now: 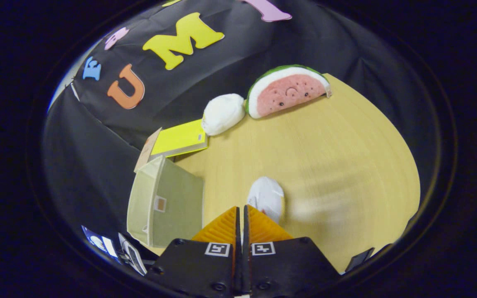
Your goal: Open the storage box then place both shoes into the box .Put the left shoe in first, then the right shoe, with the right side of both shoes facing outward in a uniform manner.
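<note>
Gripper (241,213): fingers together, nothing between. Small white fabric shoe (266,198) lies on the light wooden table (346,157), just ahead of the fingertips. Pale green fabric storage box (166,203) stands left of them, lid closed.

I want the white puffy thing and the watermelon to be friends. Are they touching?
Touching, as far as the gripper view shows: the white plush leans against the watermelon plush with no table between them. The gripper, fingers closed, is far from both.

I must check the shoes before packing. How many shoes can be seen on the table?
1 clearly: a white shoe just beyond the closed gripper fingertips, right of the storage box. The white object beside the watermelon toy may be the second; I cannot tell.
</note>
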Motion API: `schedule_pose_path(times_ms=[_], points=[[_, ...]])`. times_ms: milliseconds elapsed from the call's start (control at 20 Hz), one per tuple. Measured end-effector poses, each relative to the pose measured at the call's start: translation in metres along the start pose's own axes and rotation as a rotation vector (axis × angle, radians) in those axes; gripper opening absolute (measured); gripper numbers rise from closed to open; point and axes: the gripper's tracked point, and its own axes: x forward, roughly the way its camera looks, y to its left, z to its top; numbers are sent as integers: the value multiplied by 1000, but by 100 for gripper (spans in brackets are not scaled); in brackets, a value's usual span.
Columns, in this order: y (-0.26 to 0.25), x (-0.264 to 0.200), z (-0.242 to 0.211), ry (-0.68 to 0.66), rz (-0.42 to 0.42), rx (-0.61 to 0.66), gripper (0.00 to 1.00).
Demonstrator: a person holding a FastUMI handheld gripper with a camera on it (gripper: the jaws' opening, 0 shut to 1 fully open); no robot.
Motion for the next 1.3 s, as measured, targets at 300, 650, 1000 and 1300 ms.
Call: schedule_pose_path(times_ms=[300,650,1000,1300], points=[[4,-9,-2,-18,-104,-121,5],[-43,-4,-11,23,-213,-100,6],[-99,17,-48,178,-365,-191,57],[-106,41,-80,293,-346,-260,60]])
